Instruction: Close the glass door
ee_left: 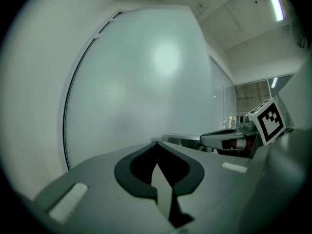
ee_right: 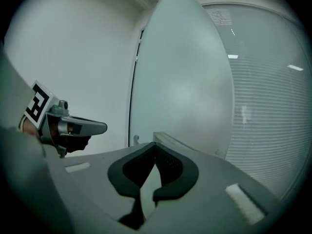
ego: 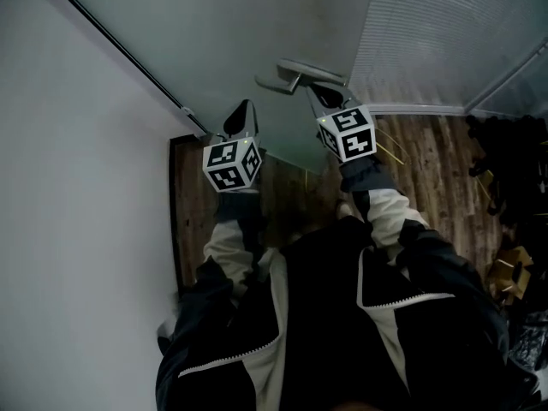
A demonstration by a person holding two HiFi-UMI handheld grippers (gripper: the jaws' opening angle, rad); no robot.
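The frosted glass door (ego: pixel 240 32) stands in front of me, and its metal lever handle (ego: pixel 295 73) sticks out towards me. My right gripper (ego: pixel 324 94) is shut with nothing in it, its tips just below the handle; I cannot tell whether they touch it. To its left, my left gripper (ego: pixel 242 118) is also shut and empty, pointing at the door's glass near the hinge side. In the left gripper view the shut gripper (ee_left: pixel 155 143) faces the door (ee_left: pixel 146 82), with the right gripper (ee_left: pixel 229 139) beside it. In the right gripper view the shut gripper (ee_right: pixel 155 144) faces the door (ee_right: pixel 185 82).
A white wall (ego: pixel 77 187) runs along the left, with a dark door frame strip (ego: pixel 120 41) where it meets the door. A glass partition with blinds (ego: pixel 445 32) closes the right side. Dark clutter (ego: pixel 514 178) and cardboard pieces (ego: pixel 509 272) lie on the wooden floor (ego: pixel 428 161) at the right.
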